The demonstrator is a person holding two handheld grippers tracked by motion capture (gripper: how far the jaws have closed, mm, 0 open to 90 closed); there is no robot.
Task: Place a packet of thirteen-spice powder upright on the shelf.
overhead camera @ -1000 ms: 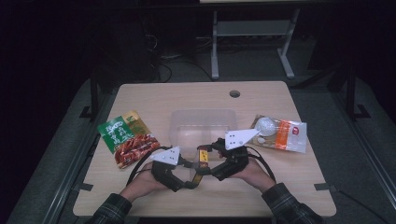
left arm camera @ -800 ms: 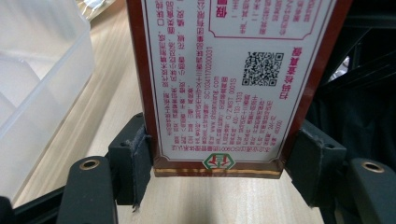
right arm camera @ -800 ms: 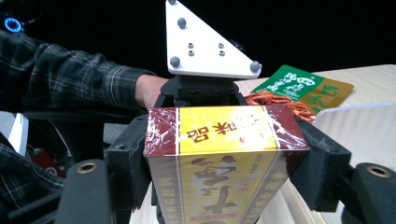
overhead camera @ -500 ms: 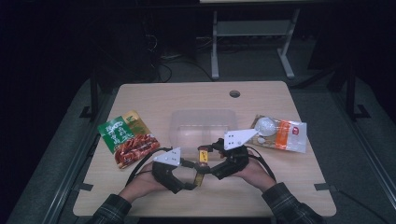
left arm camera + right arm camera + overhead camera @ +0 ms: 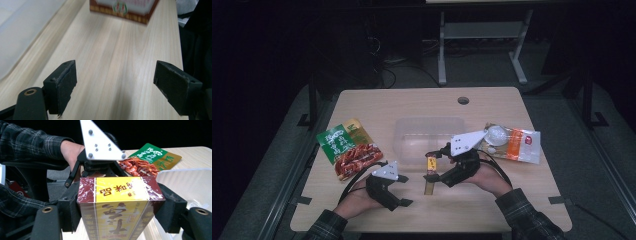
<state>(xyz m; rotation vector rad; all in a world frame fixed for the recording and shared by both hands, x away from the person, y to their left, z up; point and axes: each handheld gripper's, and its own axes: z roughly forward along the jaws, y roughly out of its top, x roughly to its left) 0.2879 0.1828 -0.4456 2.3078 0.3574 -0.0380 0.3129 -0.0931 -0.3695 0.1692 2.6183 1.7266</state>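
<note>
- a person's plaid-sleeved forearms come in over the near edge of a pale wooden counter, each hand holding a black two-jaw gripper.
- the left gripper rests near the front left of the counter. its jaws have just been opening and now stand spread wide with nothing between them; in the left gripper view bare wood lies between the two black pads.
- just to its right, the right gripper pinches a small box, dark red and yellow and wrapped in clear film, held by its two sides. in the right gripper view the box sits squarely between the pads, which press on both sides.
- the box stands near the front middle of the counter, close in front of a clear plastic container.
- left of the container lies a green and red snack packet, flat on the counter.
- right of the container, beside the right hand, lies a white and orange packet.
- near the far edge is a round cable hole.
</note>
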